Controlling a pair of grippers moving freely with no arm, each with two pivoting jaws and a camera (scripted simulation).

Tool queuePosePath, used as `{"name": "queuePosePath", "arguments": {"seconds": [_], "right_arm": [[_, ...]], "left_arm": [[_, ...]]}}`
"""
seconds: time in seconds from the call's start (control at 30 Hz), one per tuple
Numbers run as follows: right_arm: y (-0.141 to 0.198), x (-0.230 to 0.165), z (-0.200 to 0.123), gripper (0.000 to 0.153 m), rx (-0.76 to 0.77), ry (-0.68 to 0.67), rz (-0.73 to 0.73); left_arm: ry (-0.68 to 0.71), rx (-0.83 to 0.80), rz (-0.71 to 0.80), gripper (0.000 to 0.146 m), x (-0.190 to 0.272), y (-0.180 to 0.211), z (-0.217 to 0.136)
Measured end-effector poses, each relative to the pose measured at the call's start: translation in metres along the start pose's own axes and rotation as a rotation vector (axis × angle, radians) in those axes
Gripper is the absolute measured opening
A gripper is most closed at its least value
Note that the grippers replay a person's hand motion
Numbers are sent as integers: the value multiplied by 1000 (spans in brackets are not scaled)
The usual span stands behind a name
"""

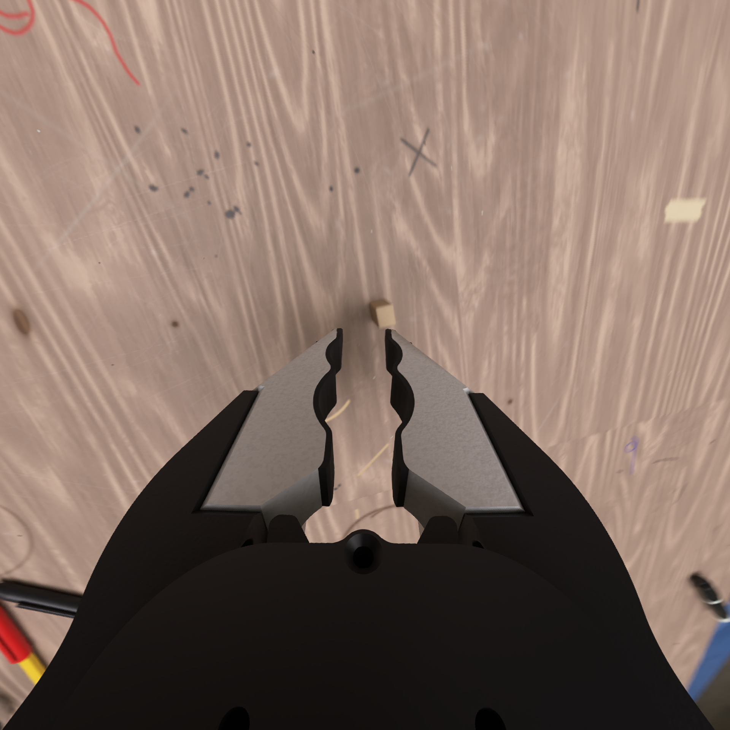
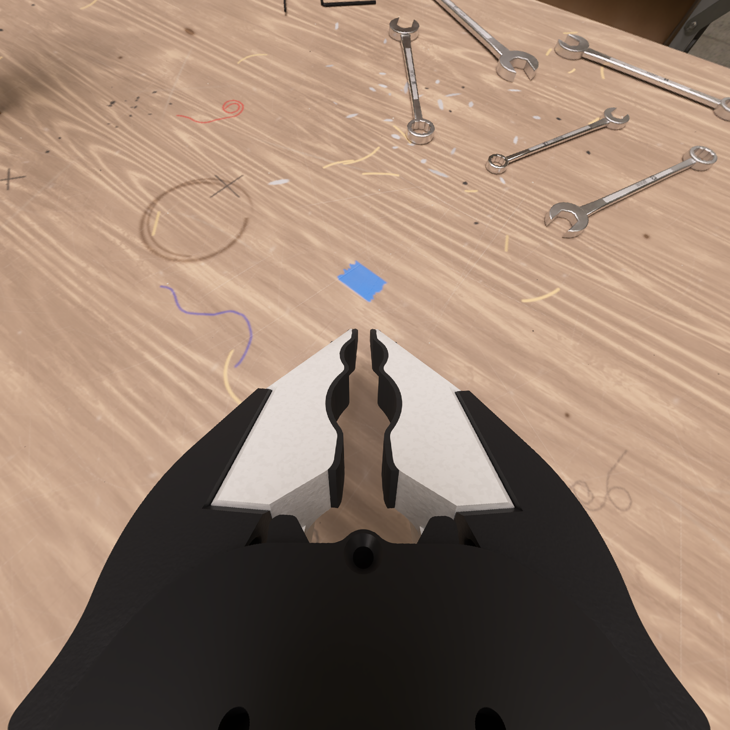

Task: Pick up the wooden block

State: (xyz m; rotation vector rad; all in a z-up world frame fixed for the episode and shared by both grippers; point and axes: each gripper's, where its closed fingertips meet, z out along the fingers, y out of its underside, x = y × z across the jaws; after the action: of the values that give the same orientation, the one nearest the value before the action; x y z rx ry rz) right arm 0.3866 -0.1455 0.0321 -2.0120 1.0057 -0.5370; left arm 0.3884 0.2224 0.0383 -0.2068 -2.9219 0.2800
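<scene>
Left wrist view: left gripper (image 1: 364,330) parted narrowly, empty, above a scuffed wooden tabletop (image 1: 553,316); wooden block (image 1: 382,314) small, on the wood just past the fingertips, slightly right — untouched. Pale tape scrap (image 1: 684,210) far right, markers (image 1: 23,624) at lower left. Right gripper (image 2: 364,330) nearly closed, holding nothing, blue tape (image 2: 362,281) just ahead, wrenches (image 2: 412,79) scattered upper right toward the table edge — broad bare wood elsewhere.

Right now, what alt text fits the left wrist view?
The open left gripper points down at a small wooden block lying on the wooden tabletop, just beyond its right fingertip. Pens lie at the lower left edge.
</scene>
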Motion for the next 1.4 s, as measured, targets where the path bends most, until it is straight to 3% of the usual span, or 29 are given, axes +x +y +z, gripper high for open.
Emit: {"name": "queuePosePath", "arguments": {"seconds": [0.1,0.2,0.5,1.17,1.27,1.4], "right_arm": [[0,0,0,6,4,10,-12],[-3,0,-2,6,29,20,-20],[-10,2,-9,6,107,12,3],[-6,5,-6,9,68,19,25],[-8,3,-7,9,77,-2,31],[-27,-8,-13,13,179,-85,-7]], "left_arm": [[36,39,-118,17,8,-15,6],[67,-24,-175,17,12,-5,13],[51,-182,-188,20,15,11,26],[-47,-192,-228,10,8,11,20],[-150,-35,-315,10,-7,-6,-9],[-252,559,-473,10,-23,-78,-69]]}}
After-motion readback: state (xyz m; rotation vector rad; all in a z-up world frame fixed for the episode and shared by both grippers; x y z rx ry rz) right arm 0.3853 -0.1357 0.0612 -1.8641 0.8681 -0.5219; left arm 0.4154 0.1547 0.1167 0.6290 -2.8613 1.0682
